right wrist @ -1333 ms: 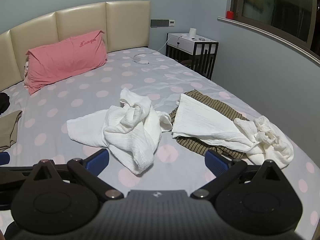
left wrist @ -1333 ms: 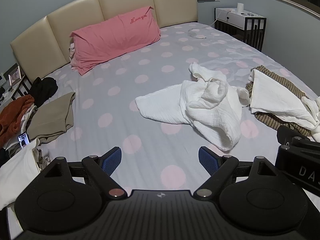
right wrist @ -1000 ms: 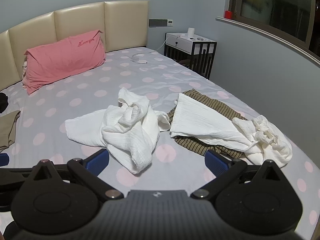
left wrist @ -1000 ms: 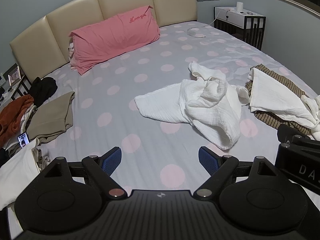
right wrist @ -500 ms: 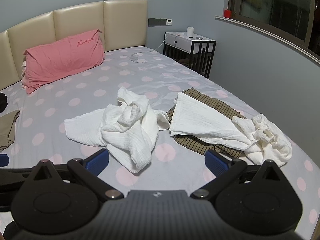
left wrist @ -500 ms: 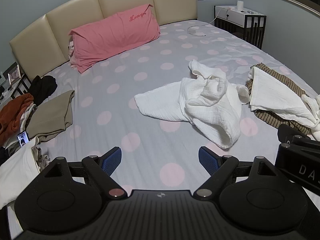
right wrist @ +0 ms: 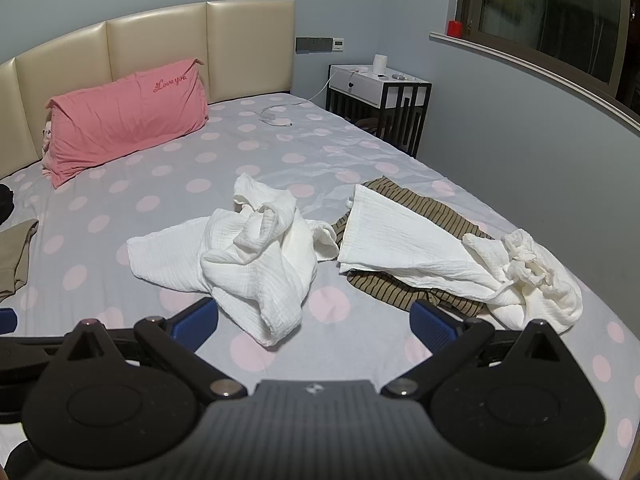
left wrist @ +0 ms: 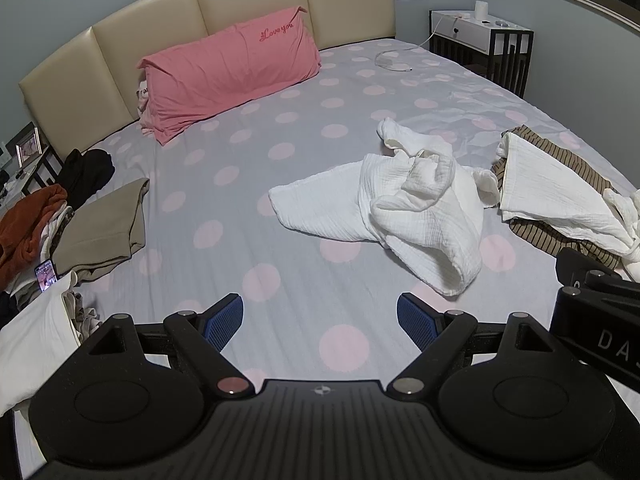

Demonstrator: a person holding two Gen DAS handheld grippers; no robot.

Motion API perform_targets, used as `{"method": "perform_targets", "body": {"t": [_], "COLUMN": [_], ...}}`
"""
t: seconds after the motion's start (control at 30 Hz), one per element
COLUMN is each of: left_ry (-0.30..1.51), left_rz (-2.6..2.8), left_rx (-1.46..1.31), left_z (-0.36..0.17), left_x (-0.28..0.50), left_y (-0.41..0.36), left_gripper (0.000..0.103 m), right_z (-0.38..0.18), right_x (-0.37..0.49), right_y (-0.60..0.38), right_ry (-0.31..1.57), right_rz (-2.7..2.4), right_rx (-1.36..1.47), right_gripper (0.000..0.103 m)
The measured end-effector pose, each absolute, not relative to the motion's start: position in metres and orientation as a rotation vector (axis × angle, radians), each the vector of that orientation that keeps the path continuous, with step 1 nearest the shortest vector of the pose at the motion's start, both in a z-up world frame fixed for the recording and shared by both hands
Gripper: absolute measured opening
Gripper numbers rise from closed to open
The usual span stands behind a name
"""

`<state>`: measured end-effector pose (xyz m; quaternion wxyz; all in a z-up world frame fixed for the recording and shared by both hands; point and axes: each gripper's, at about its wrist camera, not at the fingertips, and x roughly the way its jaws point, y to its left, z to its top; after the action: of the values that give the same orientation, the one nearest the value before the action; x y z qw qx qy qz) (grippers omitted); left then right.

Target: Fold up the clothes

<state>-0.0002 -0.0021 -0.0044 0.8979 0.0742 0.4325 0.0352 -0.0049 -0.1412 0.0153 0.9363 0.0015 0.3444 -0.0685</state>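
polka-dot bed | crumpled white garment loose | left gripper and right gripper jaws wide apart, empty

Beside the crumpled white muslin garment, a brown striped garment lies mostly hidden under a flat white cloth, while the folded beige trousers are cut off by the right-wrist view's left edge.

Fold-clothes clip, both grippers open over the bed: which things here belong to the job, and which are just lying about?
Job: crumpled white garment; second white garment lying on a striped garment; beige folded piece; clothes pile at the bed's edge.

Lying about: pink pillow, cable, phone, nightstand.
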Motion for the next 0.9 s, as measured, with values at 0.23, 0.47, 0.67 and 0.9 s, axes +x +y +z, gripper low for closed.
{"method": "perform_targets", "body": {"t": [0.23,0.47,0.67,0.9], "left_ry": [0.899,0.901,0.907,0.911], "left_rz": [0.072,0.072,0.068,0.028], "left_rx": [0.154,0.154,0.155,0.175], "left_z": [-0.0048,-0.0052,-0.0073,-0.0097], "left_x": [0.0006,0.0000,-0.0003,-0.0021], "left_y": [-0.0028,-0.0029,-0.0038,-0.0102], "left_gripper": [0.085,0.085,0.085,0.085], "right_z": [0.0143,0.0137,0.0130,0.0128], "right_x": [-0.0042,-0.0040,-0.0041,-0.0046], "right_y": [-0.1411,-0.1406,-0.1406,-0.1401], "right_ry": [0.705,0.706,0.707,0.706], "right_rz": [-0.143,-0.146,-0.152,-0.144], "right_rx": [0.002,0.000,-0.004,0.005], "right_gripper": [0.102,0.102,0.102,0.102]}}
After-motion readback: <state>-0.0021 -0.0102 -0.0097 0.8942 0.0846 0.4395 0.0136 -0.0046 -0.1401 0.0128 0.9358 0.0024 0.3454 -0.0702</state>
